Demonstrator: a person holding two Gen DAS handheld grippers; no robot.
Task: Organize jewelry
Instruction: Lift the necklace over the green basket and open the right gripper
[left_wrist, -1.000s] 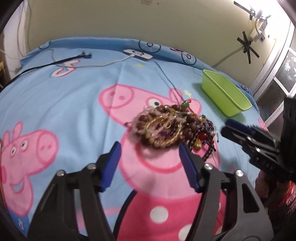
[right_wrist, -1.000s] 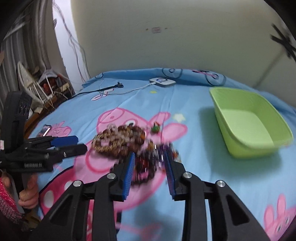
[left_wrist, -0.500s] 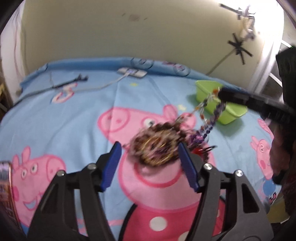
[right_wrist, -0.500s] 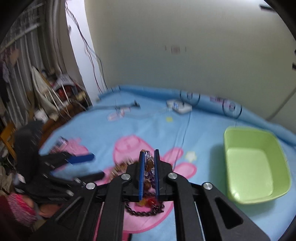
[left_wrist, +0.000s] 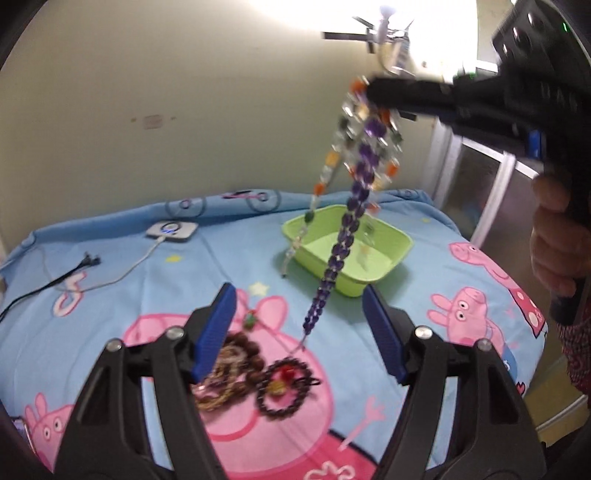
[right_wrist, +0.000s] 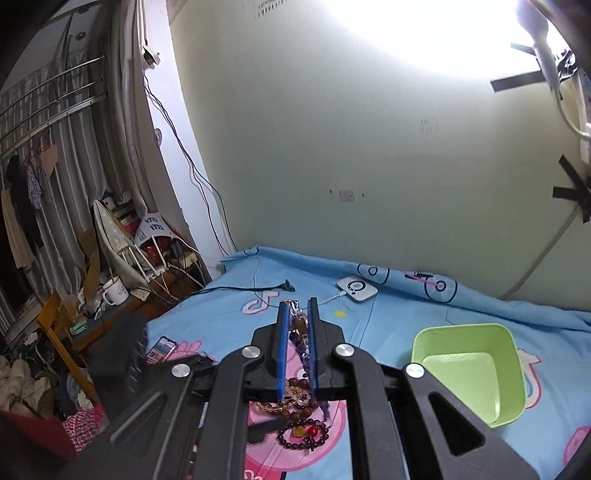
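Observation:
My right gripper is high at the upper right of the left wrist view, shut on a bead necklace. Its purple strand and a mixed-colour strand dangle over the bed. In the right wrist view my right gripper pinches the necklace between its blue pads. My left gripper is above the jewelry pile, its jaws opening and touching nothing; the strand's tip hangs beyond them. A dark bead bracelet lies beside the pile. The green tray sits behind, holding no jewelry.
A white charger box with its cable and a black cable lie near the wall. A phone lies at the bed's left edge, beside a cluttered desk. A person's hand holds the right gripper's handle.
My right gripper shut on the bead necklace in the pile and lifted it high above the bed. My left gripper rose, rolled and spread its jaws wider.

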